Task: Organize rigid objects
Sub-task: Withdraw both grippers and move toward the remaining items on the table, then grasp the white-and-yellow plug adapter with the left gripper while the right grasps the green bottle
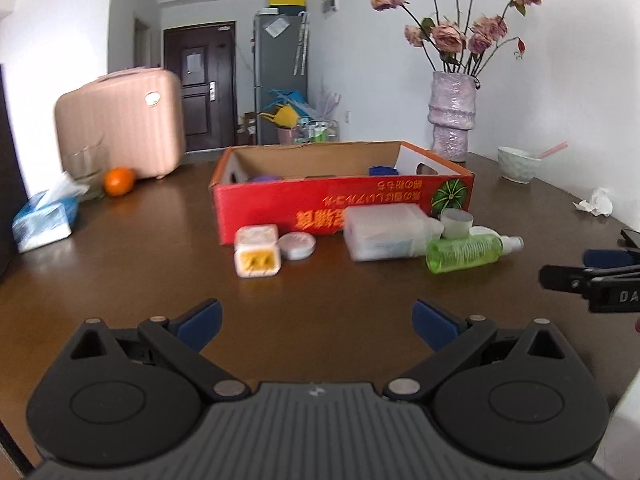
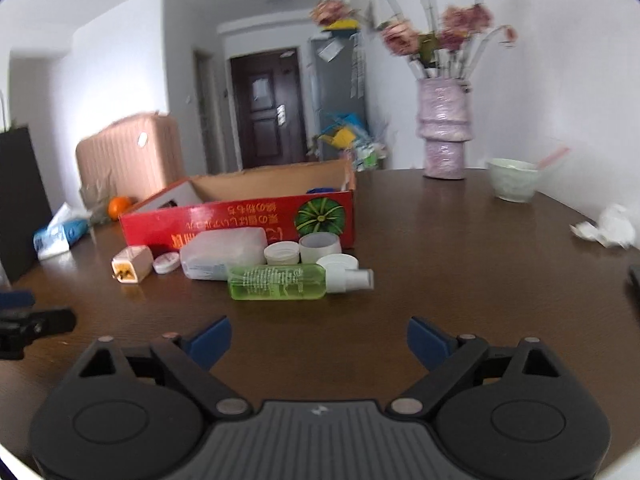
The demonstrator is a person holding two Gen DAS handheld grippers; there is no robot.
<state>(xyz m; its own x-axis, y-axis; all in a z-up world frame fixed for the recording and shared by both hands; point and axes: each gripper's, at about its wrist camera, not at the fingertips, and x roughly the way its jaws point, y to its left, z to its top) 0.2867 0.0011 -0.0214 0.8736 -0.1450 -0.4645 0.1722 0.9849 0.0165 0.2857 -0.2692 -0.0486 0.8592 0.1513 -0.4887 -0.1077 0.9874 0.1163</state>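
Clearly both tools hang empty over the brown table (image 1: 120, 280): the left gripper (image 1: 318, 322) has its jaws spread wide, and so does the right gripper (image 2: 319, 342), nothing between the blue pads of either.

The loose items lie in a row just in front of the red cardboard box (image 1: 280, 208), at about twelve o'clock from the left gripper. From nine o'clock round to three: a white plug adapter (image 1: 257, 251) with yellow face, a small round tin (image 1: 297, 245), a frosted plastic case (image 1: 386, 232), a grey-capped jar (image 1: 456, 222), and a green spray bottle (image 2: 280, 282) lying on its side, touching the case. The right wrist view adds a white screw lid (image 2: 282, 253) and a tape-like ring (image 2: 320, 246) behind the bottle.

All of it looks light and stiff. The bottle is probably smooth and apt to roll (best pinched across its flat body, not the narrow sprayer). The adapter offers square flanks; keep off the prongs. The tin is low, so a grip would need to come close to the tabletop. The box already holds something blue and something purple, too hidden to name.
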